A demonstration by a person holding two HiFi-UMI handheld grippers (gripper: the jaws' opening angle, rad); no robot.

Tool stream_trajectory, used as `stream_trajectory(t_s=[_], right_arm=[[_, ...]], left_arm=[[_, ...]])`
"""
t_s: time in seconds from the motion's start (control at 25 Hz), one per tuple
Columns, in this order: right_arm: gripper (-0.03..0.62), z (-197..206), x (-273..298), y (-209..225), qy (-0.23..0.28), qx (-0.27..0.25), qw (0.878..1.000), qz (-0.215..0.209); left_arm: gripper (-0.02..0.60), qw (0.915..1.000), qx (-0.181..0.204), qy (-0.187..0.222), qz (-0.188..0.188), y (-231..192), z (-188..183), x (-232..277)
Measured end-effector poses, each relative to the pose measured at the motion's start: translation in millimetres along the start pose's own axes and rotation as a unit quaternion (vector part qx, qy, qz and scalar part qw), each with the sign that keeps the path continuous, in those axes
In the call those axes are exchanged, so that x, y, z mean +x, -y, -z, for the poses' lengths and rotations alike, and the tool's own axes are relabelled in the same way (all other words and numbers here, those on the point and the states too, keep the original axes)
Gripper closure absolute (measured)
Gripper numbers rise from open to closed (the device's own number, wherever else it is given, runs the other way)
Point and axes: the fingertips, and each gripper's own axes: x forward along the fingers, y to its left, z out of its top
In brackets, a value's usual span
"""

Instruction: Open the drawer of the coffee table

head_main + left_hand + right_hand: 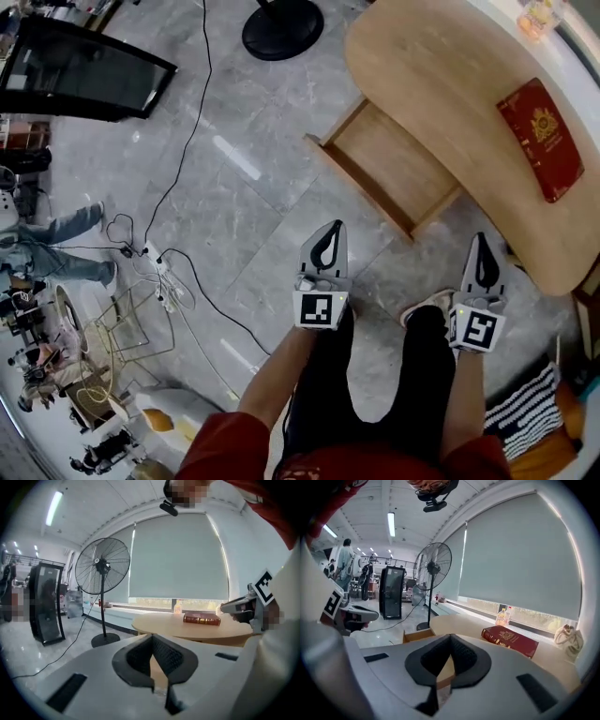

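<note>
The light wooden coffee table [441, 66] fills the upper right of the head view. Its drawer [389, 169] stands pulled out toward the floor and looks empty. A red book [539, 139] lies on the tabletop. My left gripper [332, 230] hangs in the air short of the drawer's front, shut with nothing in it. My right gripper [481, 240] is beside the table's near edge, also shut and empty. In the left gripper view the pads [152, 638] meet, with the table [178, 626] and the book [201, 618] beyond. The right gripper view shows the drawer [417, 635] and the book [509, 641].
A standing fan [102, 566] has its round base [282, 26] on the floor beyond the drawer. A black cabinet [80, 70] stands far left. Cables and a power strip [159, 272] lie on the grey marble floor. A striped cushion [525, 412] sits at the lower right.
</note>
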Motion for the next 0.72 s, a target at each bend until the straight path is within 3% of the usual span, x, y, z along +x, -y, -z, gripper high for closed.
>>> stream_trajectory(t_s=[0.32, 0.52, 0.72], right_arm=[[0.597, -118, -52, -4, -0.016, 0.035, 0.999, 0.010], [0.597, -190, -84, -16, -0.004, 0.045, 0.999, 0.010], [0.597, -246, -106, -30, 0.016, 0.038, 0.999, -0.003]], left_arm=[[0.575, 0.9984, -0.024, -0.051, 0.013, 14, -115, -55], [0.575, 0.9991, -0.017, -0.026, 0.027, -1, -204, -90], [0.575, 0.9999, 0.005, 0.000, 0.016, -20, -271, -122]])
